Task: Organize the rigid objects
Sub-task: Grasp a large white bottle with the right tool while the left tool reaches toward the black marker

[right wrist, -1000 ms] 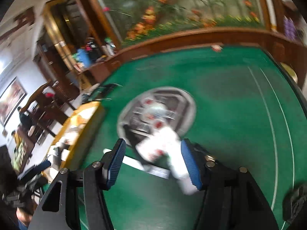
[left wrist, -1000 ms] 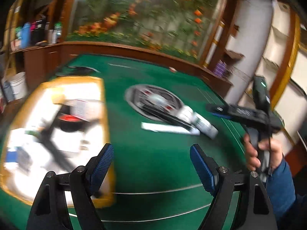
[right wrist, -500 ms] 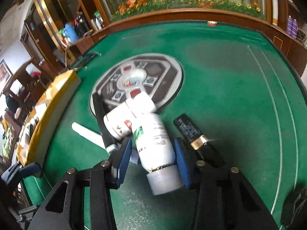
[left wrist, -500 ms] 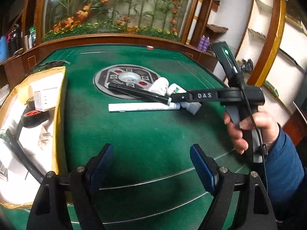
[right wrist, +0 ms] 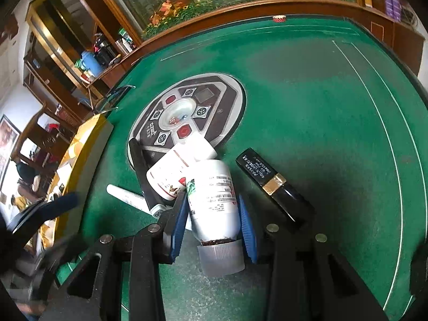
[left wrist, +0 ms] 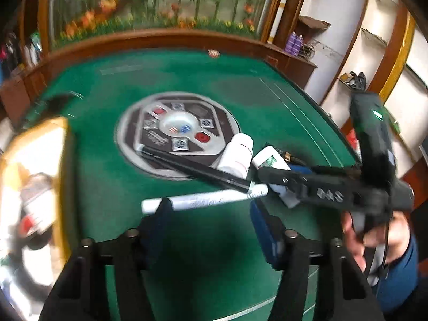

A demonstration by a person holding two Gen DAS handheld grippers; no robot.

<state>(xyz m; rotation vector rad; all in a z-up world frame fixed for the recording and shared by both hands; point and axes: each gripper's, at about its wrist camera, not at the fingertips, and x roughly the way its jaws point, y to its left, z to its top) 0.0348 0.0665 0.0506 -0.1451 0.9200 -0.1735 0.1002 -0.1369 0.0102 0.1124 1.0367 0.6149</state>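
Since the earlier frame, both grippers have advanced on the pile. The left gripper (left wrist: 208, 216) now reaches the white pen (left wrist: 206, 200); its jaws have just been closing, stand half spread astride the pen, and pinch nothing. The right gripper (right wrist: 212, 224) has dropped lower, and its jaws have just been closing around the white bottle (right wrist: 214, 200). Both pads lie against the bottle's sides, so it is pinched.

Pose: both grippers point steeply down at the green table (right wrist: 307, 101). In the left view, a hand (left wrist: 374, 235) in a blue sleeve (left wrist: 398, 275) holds the right gripper's handle.

Surroundings, largest first: the table's round centre panel (right wrist: 219, 91); a yellow-rimmed tray (left wrist: 62, 176) at the left, blurred, contents unclear. The bottle lies on its side, grey cap (right wrist: 220, 256) toward the camera. A second bottle (right wrist: 174, 171) touches its far end and overlaps the panel's edge. A black stick (left wrist: 192, 167) crosses the panel's edge and lies over the pen's right end. A black case with a gold band (right wrist: 270, 182) lies just right of the held bottle, apart from it.
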